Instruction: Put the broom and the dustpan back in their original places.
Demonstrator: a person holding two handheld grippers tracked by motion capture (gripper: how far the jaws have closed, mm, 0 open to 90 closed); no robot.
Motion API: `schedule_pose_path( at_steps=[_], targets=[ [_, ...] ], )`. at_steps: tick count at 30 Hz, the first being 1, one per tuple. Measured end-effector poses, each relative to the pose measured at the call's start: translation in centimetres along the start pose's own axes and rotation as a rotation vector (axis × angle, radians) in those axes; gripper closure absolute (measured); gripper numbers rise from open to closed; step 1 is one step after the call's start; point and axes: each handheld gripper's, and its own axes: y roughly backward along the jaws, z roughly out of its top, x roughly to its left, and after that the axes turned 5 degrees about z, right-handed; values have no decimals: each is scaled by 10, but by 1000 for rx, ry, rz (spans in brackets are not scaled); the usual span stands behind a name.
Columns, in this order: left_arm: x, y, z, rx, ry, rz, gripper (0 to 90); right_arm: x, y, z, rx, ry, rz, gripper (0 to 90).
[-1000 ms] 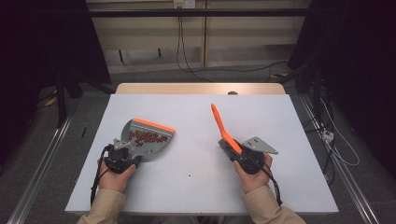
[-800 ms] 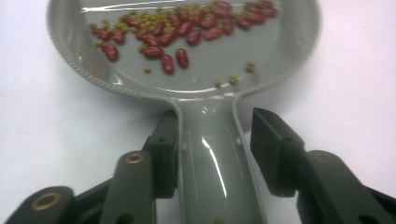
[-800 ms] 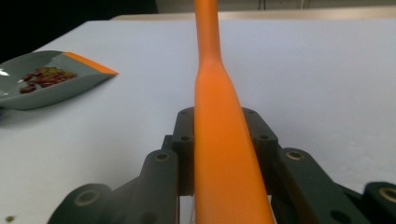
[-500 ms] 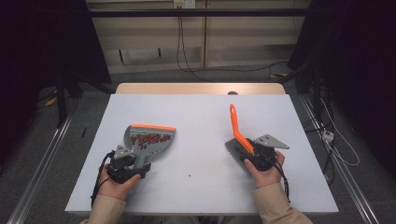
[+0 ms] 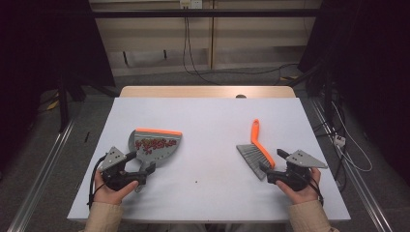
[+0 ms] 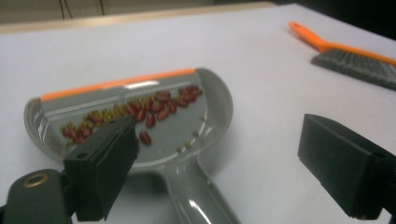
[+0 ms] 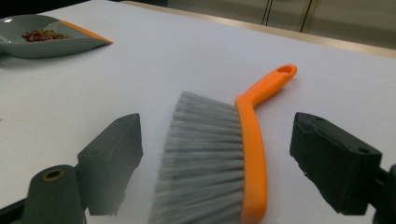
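Observation:
A grey dustpan (image 5: 153, 145) with an orange lip lies flat on the white table (image 5: 212, 121), left of the middle. Red and small yellowish beans (image 6: 156, 107) sit in its tray (image 6: 205, 93). My left gripper (image 5: 140, 162) is open, its jaws standing either side of the dustpan's handle (image 6: 196, 191) without touching it. An orange-backed brush (image 5: 255, 150) with grey bristles (image 7: 205, 149) lies on the table at the right. My right gripper (image 5: 272, 162) is open with the bristle end between its jaws. The brush (image 6: 350, 58) and the dustpan (image 7: 44, 42) also appear farther off.
A small dark speck (image 5: 196, 182) lies on the table between the two hands. The table's near edge runs just behind both hands. Cables (image 5: 193, 58) hang on the floor beyond the far edge, and metal rails (image 5: 43, 169) flank the table.
Both hands have drawn back toward the near edge. The brush went from raised in the right gripper to lying flat and let go. The dustpan was set down and the left jaws opened.

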Motion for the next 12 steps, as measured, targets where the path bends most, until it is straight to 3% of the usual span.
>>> schedule_pose_path(
  at_steps=[12],
  targets=[
    [6, 0, -2, -34, 13, -21, 90, 0, 7, -9, 18, -3, 59, 170]
  ],
)
